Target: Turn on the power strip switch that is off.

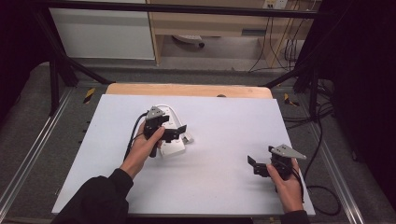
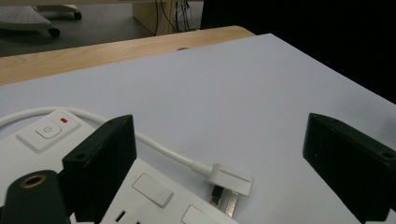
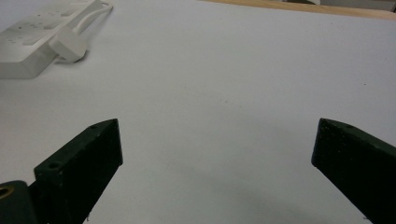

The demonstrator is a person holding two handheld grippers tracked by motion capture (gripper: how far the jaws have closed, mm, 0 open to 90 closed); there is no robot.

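A white power strip (image 1: 172, 145) lies on the white mat at centre left, with its white plug (image 1: 187, 138) resting on the mat beside it. In the left gripper view the strip (image 2: 154, 196) shows a switch (image 2: 49, 129) with a red mark, and the cable (image 2: 159, 147) curves round to the plug (image 2: 231, 182), which lies prongs toward me. My left gripper (image 1: 173, 125) hovers over the strip, open, with its jaws to either side of the plug (image 2: 219, 140). My right gripper (image 1: 260, 156) is open above bare mat at the right (image 3: 219, 140), with nothing between its jaws.
The white mat (image 1: 224, 121) covers a wooden table whose far edge (image 1: 187, 89) shows beyond it. Black frame posts stand at both back corners. Cables trail on the floor at the right (image 1: 322, 196).
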